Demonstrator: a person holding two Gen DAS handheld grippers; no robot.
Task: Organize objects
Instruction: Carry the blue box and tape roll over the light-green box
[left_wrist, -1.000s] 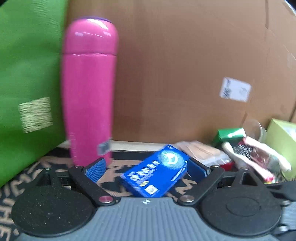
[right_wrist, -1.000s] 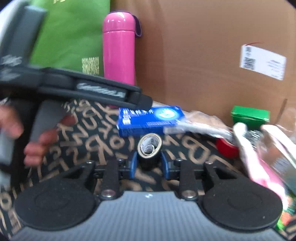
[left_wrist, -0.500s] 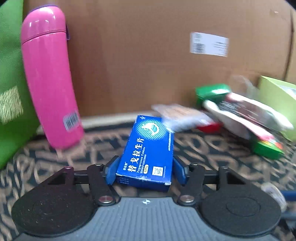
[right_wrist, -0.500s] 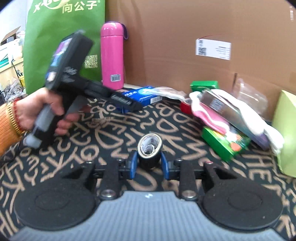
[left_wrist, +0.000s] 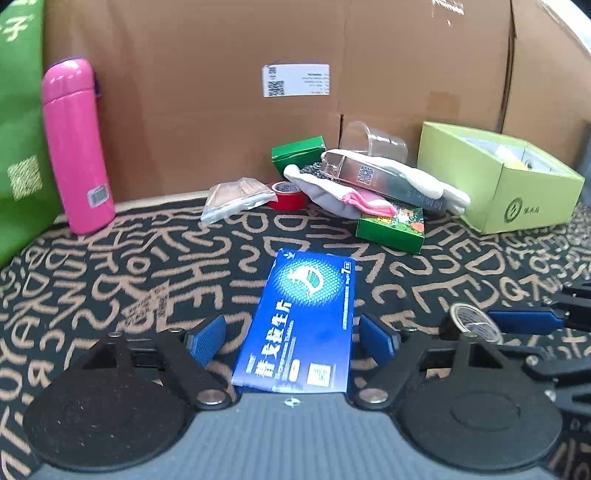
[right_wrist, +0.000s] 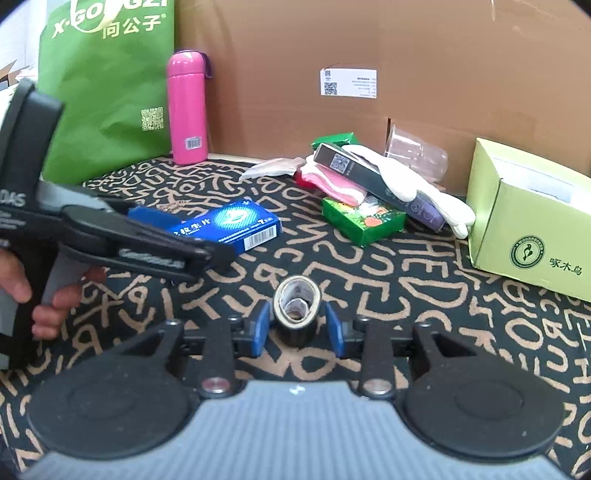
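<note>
A blue medicine box (left_wrist: 301, 325) lies on the patterned mat between the fingers of my left gripper (left_wrist: 291, 338), which is open with gaps on both sides of the box. The box also shows in the right wrist view (right_wrist: 236, 223), partly behind the left gripper. A black tape roll (right_wrist: 296, 310) stands on edge between the fingers of my right gripper (right_wrist: 297, 326); the pads stand just off its sides, jaws slightly open. The roll also shows at the right of the left wrist view (left_wrist: 474, 323).
A pink bottle (left_wrist: 75, 147) and a green bag (right_wrist: 107, 88) stand at the back left against a cardboard wall (left_wrist: 221, 92). A pile with gloves (left_wrist: 369, 188), green boxes and red tape (left_wrist: 290, 192) lies at the back. An open light-green box (left_wrist: 502, 177) stands right.
My left gripper pulled back from the bottle with the blue box, set it on the mat and opened. My right gripper loosened on the tape roll.
</note>
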